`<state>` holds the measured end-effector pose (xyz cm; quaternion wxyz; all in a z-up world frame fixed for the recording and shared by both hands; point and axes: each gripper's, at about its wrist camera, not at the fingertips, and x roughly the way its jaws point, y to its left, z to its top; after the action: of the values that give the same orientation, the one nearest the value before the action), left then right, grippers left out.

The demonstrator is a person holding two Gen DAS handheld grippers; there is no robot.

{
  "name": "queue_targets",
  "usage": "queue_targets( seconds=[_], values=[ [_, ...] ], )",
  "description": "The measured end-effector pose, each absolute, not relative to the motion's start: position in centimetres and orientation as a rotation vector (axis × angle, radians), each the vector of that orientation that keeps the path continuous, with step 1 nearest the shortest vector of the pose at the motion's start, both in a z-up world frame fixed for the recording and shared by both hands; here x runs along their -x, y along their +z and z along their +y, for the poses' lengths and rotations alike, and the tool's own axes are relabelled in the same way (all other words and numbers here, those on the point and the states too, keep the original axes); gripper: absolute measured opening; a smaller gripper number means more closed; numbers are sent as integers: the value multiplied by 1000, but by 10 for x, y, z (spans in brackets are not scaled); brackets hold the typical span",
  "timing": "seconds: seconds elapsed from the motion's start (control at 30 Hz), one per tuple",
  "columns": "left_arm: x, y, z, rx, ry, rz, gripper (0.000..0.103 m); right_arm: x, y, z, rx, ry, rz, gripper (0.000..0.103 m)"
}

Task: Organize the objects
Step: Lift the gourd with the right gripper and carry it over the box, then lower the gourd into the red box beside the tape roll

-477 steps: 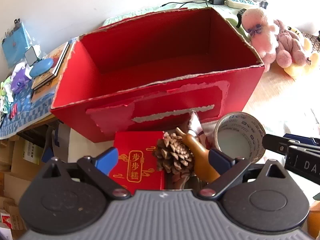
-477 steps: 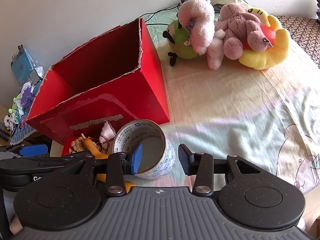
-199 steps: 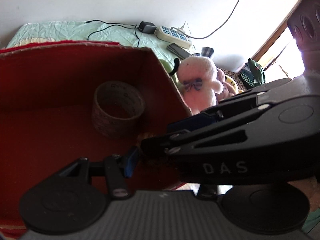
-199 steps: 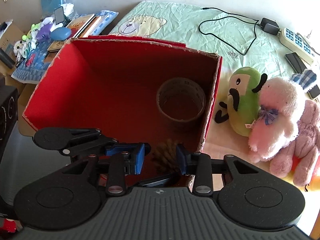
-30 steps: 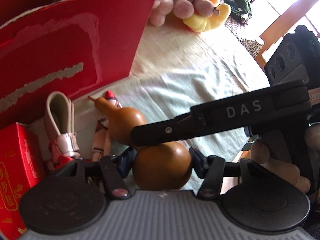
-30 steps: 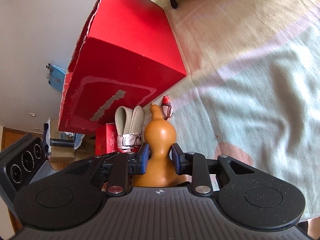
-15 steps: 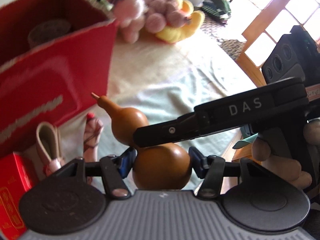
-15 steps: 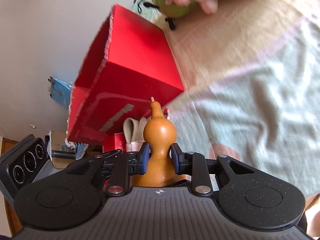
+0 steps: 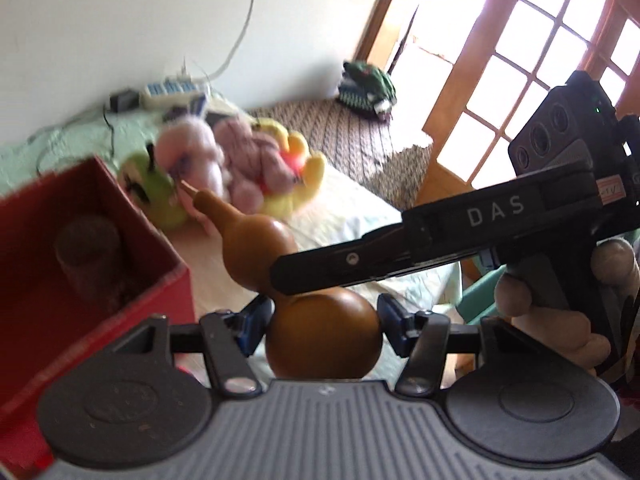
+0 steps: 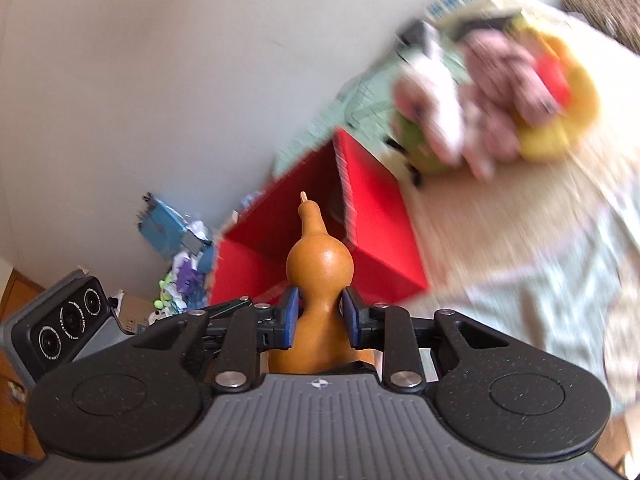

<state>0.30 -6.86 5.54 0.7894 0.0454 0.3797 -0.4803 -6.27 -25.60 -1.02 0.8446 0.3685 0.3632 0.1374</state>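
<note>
Between both grippers, up in the air over the bed, sits a brown gourd, stem end pointing away toward the red box. Left gripper has its blue pads at either side of the gourd's fat lower bulb; pads look touching or just beside it, can't tell from the blur whether they press, so the grip is unclear. Right gripper is closed on the gourd's narrow waist, both blue pads flat against it, upper bulb and stem sticking out past the fingertips. In the left wrist view the right gripper's finger crosses in front of the gourd's waist, with a hand wrapped around its handle at right. Red box is open on top, a tape roll standing inside near the right wall. Plush toys piled on the bed beyond the box, near a power strip by the wall. Background heavily motion-blurred in both views.
</note>
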Motion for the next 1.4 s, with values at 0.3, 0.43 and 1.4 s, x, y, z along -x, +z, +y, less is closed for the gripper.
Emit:
queue_targets(
  seconds=[0.3,0.43,1.4],
  values=[
    [-56,84,-28,-87,-871,727,59,-21,21,-221,-654,420,723,26],
    [-87,73,-8,-62,-798,761,59,-59,13,-203,-626,453,770,26],
    [-170,-43,10,14,-559,1131,60,-141,-84,-130,-360,300,1136,23]
  ],
)
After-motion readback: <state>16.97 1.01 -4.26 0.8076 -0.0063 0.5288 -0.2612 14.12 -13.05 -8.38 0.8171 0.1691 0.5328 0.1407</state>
